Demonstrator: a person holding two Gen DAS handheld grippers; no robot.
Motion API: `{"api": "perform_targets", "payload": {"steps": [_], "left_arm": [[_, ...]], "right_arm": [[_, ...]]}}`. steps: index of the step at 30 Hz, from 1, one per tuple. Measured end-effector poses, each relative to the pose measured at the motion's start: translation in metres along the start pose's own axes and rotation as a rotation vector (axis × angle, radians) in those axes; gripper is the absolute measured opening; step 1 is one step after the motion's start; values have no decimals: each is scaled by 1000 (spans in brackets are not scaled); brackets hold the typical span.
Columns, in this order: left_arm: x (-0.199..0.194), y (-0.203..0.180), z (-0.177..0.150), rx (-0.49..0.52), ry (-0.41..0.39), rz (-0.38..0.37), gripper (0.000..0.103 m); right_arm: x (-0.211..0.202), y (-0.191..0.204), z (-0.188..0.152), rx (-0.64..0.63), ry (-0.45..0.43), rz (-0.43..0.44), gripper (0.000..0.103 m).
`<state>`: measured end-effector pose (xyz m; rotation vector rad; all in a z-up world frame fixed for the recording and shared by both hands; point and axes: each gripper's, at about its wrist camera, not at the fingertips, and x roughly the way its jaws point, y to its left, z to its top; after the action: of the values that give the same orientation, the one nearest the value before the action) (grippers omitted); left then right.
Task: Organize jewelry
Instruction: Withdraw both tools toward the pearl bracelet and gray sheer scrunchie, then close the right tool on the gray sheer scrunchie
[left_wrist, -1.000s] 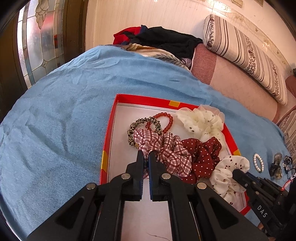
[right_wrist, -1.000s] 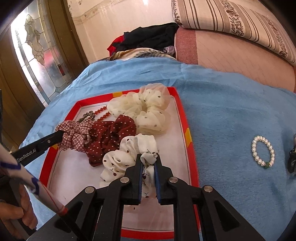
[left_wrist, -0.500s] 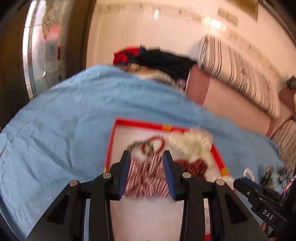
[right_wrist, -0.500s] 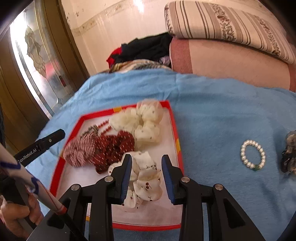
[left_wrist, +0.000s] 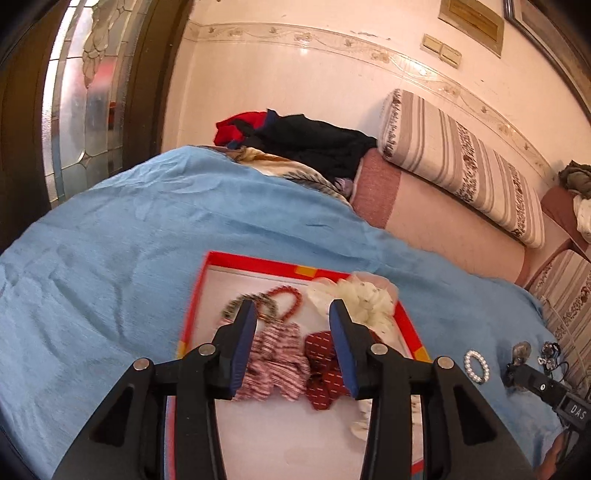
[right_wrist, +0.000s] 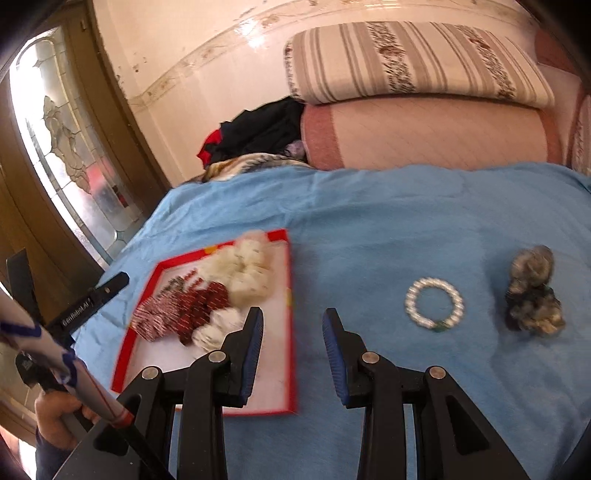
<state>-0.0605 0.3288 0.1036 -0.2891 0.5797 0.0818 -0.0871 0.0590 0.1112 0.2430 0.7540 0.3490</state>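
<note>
The pearl bracelet (right_wrist: 434, 303) lies flat on the blue blanket (right_wrist: 369, 221), well to the right of the red tray (right_wrist: 288, 354), ahead and to the right of the right claw (right_wrist: 293, 332), whose jaws stand apart and empty. A dark clump (right_wrist: 532, 295), probably more jewelry though blurred, sits just right of the bracelet. The left claw (left_wrist: 291, 325), also spread and empty, hangs over the scrunchies (left_wrist: 273, 354) in the tray, so the right one is nearer.

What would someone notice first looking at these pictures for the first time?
Probably the red-rimmed tray on the blue blanket, crowded with scrunchies and a red bead bracelet. Next, the pearl bracelet lying alone on the blanket to the tray's right, beside a dark crumpled scrunchie. Both grippers, left gripper and right gripper, have jaws open and empty.
</note>
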Motion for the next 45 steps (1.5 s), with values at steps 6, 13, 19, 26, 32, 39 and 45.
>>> {"api": "perform_targets", "payload": {"steps": [6, 13, 19, 26, 32, 39, 45], "left_arm": [[-6, -55, -23, 101, -14, -53, 40], [-12, -139, -68, 213, 52, -154, 45], [-22, -211, -111, 352, 137, -234, 46], [-20, -260, -137, 412, 234, -263, 46], [-26, -282, -133, 427, 230, -258, 47], [-25, -281, -109, 406, 213, -203, 53], [-5, -276, -100, 327, 261, -193, 54]], "right_arm": [[-20, -47, -12, 48, 5, -31, 36], [-47, -110, -16, 136, -27, -65, 36], [-60, -161, -20, 244, -53, -62, 36], [-82, -200, -15, 348, -99, -26, 36], [-93, -224, 9, 388, -116, -21, 36], [-100, -253, 57, 390, -162, -6, 36], [-68, -298, 32, 471, -70, 21, 38]]}}
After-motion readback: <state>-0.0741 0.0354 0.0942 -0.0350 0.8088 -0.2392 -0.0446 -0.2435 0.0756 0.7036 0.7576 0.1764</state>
